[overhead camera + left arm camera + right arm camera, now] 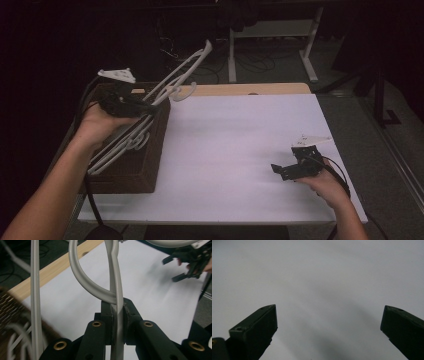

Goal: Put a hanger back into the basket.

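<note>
White plastic hanger (177, 75) pinched at neck in my left gripper (134, 106), held above brown box (145, 170) of other hangers (117, 147). Long axis slants up, tip pointing far-right; hook (85, 280) curls beside jaws. Step, I judge: lift-out. Next: carry over white tabletop (240, 150), set down. My right gripper (290, 167) spread, empty, low over sheet.

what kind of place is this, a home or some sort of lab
Probably a lab or workshop: a white-covered table in a dark room, a frame on bare legs behind it, loose cables on the floor.
</note>
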### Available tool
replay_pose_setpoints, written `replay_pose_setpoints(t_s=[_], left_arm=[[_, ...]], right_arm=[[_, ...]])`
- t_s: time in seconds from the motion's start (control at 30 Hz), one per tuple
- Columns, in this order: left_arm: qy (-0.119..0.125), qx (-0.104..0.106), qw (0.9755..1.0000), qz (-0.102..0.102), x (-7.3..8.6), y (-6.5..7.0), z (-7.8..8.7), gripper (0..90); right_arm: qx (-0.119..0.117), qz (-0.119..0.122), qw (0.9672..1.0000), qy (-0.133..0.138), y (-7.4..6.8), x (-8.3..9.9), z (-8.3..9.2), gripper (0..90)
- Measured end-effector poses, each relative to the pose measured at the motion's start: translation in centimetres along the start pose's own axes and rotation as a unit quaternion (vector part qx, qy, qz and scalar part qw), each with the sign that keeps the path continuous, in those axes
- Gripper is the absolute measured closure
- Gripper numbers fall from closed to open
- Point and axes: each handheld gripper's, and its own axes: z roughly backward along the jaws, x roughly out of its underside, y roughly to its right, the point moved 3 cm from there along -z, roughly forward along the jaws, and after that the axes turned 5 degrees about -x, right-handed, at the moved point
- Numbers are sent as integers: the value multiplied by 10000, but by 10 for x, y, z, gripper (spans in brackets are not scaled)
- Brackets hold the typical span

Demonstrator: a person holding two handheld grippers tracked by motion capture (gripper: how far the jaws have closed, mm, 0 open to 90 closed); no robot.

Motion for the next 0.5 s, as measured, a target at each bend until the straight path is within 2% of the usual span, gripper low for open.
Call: replay_pose_setpoints(t_s=[0.23,0.37,0.5], left_arm=[[-200,-348,9990,178,44,-30,21,816],[-330,-448,9981,276,72,-46,28,816],[-496,-509,9965,440,96,-59,28,816]], right_arm=[[35,-36,10000,11,3,1,1,7],[61,-54,10000,6,4,1,1,7],[88,-86,9999,-16,5,1,0,7]])
